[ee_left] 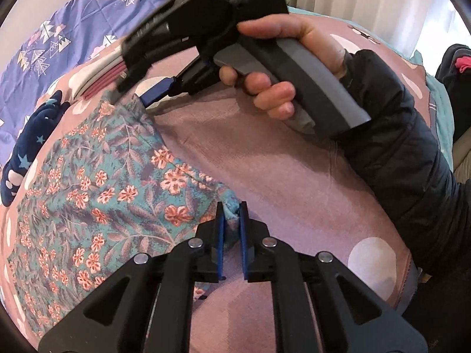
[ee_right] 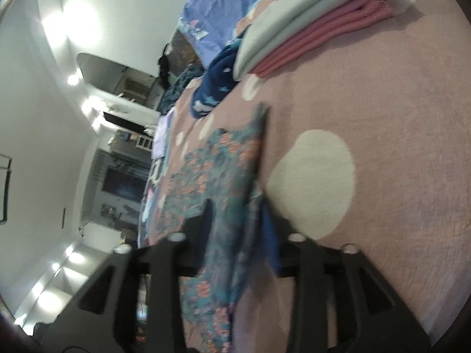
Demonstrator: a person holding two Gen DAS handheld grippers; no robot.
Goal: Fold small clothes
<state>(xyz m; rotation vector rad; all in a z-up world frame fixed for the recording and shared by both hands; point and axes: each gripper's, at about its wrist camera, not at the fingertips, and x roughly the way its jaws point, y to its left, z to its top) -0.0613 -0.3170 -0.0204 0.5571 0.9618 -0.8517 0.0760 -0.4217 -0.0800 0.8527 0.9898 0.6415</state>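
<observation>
A teal garment with pink flowers (ee_left: pixel 103 182) lies spread on a mauve bedspread (ee_left: pixel 265 161). At the bottom of the left wrist view, my left gripper (ee_left: pixel 231 210) is shut on the garment's near corner, with a bunched tuft of cloth pinched between the blue pads. A person's hand (ee_left: pixel 294 58) holds my right gripper (ee_left: pixel 132 97) at the garment's far corner. The right wrist view is blurred. There my right gripper (ee_right: pixel 239 220) has its fingers apart, and the floral garment (ee_right: pixel 223 161) runs loosely between them.
A folded stack of pale and pink clothes (ee_left: pixel 97 79) (ee_right: pixel 309 35) lies beyond the garment. A navy garment with stars (ee_left: pixel 32 141) (ee_right: pixel 212 88) is beside it. A blue patterned quilt (ee_left: pixel 59 29) lies further back. A black sleeve (ee_left: pixel 397 147) crosses the right side.
</observation>
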